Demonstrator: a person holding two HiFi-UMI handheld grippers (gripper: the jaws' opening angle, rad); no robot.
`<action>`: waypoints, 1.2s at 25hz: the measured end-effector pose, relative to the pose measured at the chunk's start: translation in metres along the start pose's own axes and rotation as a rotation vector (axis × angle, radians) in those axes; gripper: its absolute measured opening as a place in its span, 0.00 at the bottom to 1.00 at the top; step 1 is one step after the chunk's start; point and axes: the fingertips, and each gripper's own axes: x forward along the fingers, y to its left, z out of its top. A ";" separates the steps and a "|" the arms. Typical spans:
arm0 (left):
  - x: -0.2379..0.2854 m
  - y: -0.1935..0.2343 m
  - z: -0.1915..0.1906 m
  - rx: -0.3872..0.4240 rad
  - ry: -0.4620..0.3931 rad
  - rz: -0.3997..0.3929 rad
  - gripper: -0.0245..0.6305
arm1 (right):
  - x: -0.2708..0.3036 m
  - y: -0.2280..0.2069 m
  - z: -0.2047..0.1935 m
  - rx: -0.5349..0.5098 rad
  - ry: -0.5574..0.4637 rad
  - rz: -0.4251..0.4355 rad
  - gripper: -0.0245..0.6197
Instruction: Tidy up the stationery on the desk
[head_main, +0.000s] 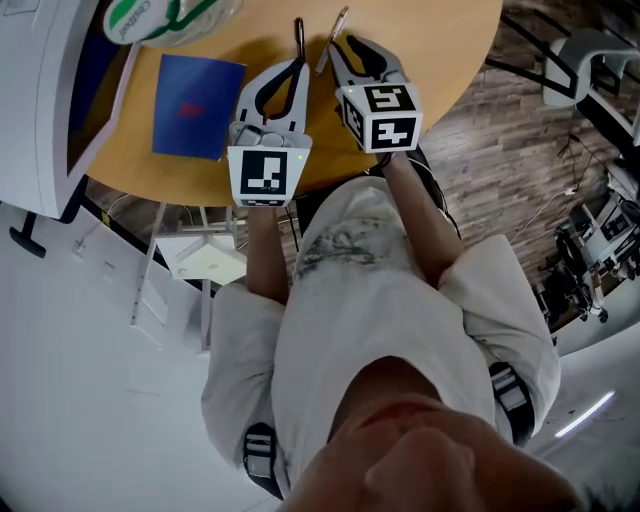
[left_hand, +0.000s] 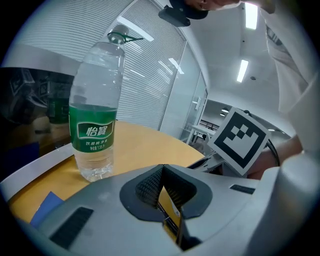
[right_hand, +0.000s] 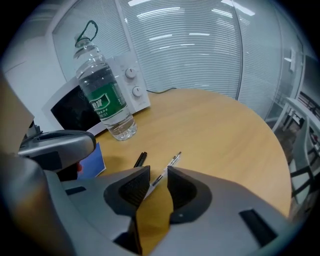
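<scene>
A black pen (head_main: 298, 35) and a clear pen (head_main: 337, 26) lie side by side on the round wooden desk (head_main: 440, 50). To their left lies a blue notebook (head_main: 197, 105). My left gripper (head_main: 298, 63) is shut with its tip just behind the black pen; in the left gripper view its jaws (left_hand: 162, 169) meet at the tips and hold nothing. My right gripper (right_hand: 159, 176) is open by a narrow gap, and the clear pen (right_hand: 170, 162) lies on the desk just ahead of that gap. The black pen (right_hand: 140, 159) is to its left.
A water bottle with a green label (right_hand: 106, 102) stands behind the pens, in front of a white microwave (right_hand: 125, 85). The desk edge (right_hand: 280, 145) curves away on the right. Chairs and cables (head_main: 590, 70) stand on the floor past the desk.
</scene>
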 end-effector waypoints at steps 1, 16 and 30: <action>0.002 0.000 -0.001 -0.001 0.003 -0.003 0.05 | 0.002 0.000 -0.001 0.005 0.004 -0.003 0.29; 0.014 0.002 -0.011 -0.023 0.015 -0.002 0.05 | 0.025 -0.004 -0.013 0.011 0.049 -0.050 0.34; -0.002 0.002 -0.016 -0.040 0.007 0.109 0.05 | 0.021 -0.005 -0.017 -0.117 0.099 0.029 0.33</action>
